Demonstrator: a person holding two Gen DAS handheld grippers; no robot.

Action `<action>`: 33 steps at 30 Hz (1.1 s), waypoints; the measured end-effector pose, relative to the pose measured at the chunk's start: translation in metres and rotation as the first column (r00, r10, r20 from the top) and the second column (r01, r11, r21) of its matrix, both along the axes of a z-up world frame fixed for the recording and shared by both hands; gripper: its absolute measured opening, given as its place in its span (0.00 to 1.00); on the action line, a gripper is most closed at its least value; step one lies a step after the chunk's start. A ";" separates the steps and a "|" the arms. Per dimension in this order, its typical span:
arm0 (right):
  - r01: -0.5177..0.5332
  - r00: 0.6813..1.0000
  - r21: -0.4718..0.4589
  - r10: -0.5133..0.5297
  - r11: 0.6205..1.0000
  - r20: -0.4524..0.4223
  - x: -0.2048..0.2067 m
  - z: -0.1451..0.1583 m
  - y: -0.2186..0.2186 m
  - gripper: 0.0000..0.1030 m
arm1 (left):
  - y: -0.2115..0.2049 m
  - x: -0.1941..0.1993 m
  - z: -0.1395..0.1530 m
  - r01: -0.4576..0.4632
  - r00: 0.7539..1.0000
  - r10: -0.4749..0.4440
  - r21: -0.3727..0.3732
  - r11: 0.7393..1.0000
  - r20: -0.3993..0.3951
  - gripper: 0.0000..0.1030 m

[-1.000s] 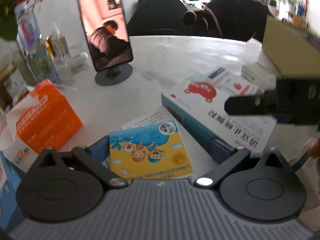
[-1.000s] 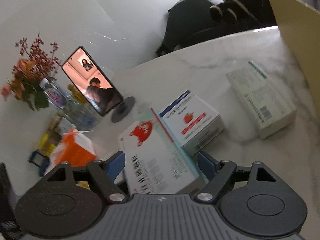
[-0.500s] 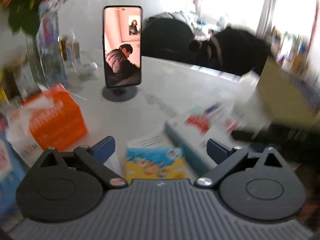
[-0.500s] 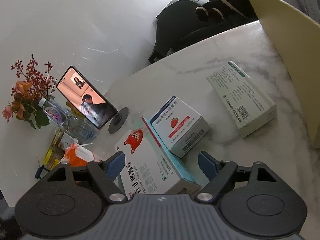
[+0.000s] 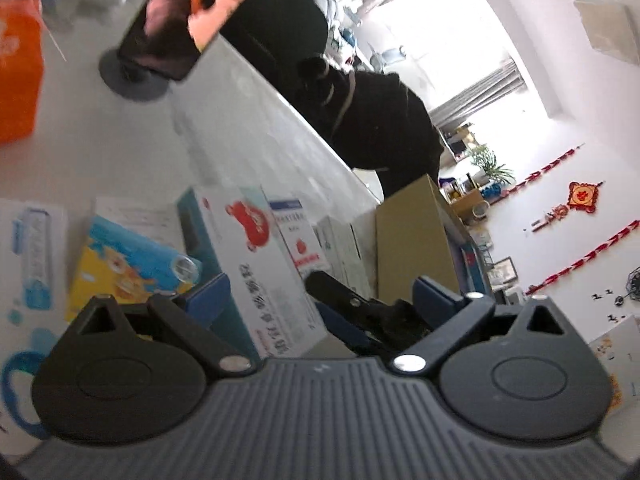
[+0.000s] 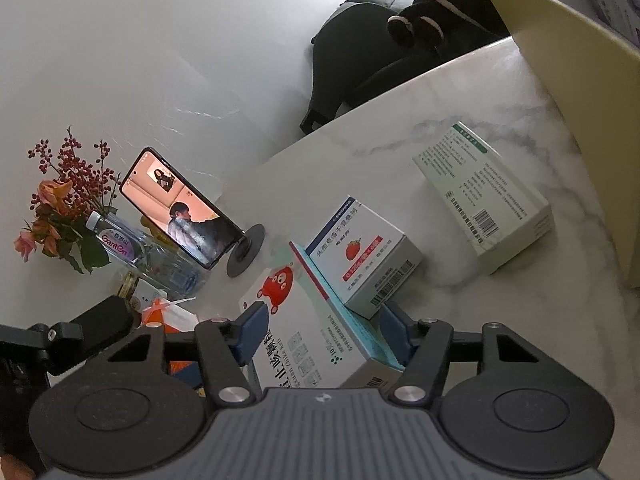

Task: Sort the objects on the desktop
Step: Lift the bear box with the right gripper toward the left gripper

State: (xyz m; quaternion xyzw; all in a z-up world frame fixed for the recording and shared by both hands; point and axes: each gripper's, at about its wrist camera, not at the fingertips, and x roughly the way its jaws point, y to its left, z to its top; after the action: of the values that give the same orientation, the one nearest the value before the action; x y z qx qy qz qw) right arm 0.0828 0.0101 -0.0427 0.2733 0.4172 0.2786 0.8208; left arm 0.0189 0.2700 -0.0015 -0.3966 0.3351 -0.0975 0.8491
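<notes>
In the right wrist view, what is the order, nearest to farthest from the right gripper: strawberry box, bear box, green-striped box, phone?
1. bear box, between the right gripper fingers.
2. strawberry box, just beyond, leaning on it.
3. green-striped box, far right.
4. phone, far left; nearly tied with 3.

I see a white bear box with a red bear and teal edge, a white strawberry box, a yellow-and-blue cartoon box, an orange tissue pack, and a grey-veined white marble desk.
</notes>
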 end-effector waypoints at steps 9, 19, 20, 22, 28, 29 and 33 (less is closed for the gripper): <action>-0.021 1.000 -0.045 0.020 0.999 -0.010 0.001 -0.006 0.013 0.65 | -0.012 0.012 -0.002 -0.026 0.999 0.027 0.023 0.999 -0.041 0.98; -0.147 0.948 -0.325 0.227 0.934 0.222 -0.033 0.019 0.043 0.85 | 0.001 -0.004 0.012 -0.065 0.998 0.065 0.060 0.996 0.003 0.99; -0.155 0.941 -0.349 0.246 0.924 0.232 -0.037 0.019 0.045 0.85 | 0.001 -0.005 0.013 -0.066 0.998 0.066 0.066 0.996 0.008 0.99; -0.173 0.927 -0.393 0.284 0.903 0.246 -0.043 0.018 0.049 0.85 | 0.002 -0.007 0.015 -0.068 0.998 0.067 0.070 0.995 0.016 1.00; -0.186 0.896 -0.495 0.353 0.848 0.268 -0.054 0.013 0.058 0.85 | 0.006 -0.008 0.014 -0.073 0.997 0.072 0.052 0.996 0.017 1.00; -0.187 0.891 -0.509 0.363 0.840 0.272 -0.057 0.013 0.059 0.85 | 0.006 -0.008 0.013 -0.074 0.997 0.073 0.050 0.996 0.015 1.00; -0.179 0.882 -0.550 0.380 0.816 0.278 -0.060 0.009 0.064 0.82 | 0.008 -0.008 0.013 -0.081 0.997 0.080 0.045 0.996 0.012 1.00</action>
State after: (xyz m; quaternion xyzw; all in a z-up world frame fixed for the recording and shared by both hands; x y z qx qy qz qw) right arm 0.0231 0.0743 -0.0338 -0.0769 0.3470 0.3251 0.8764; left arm 0.0110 0.2780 0.0111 -0.3899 0.3166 -0.0577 0.8628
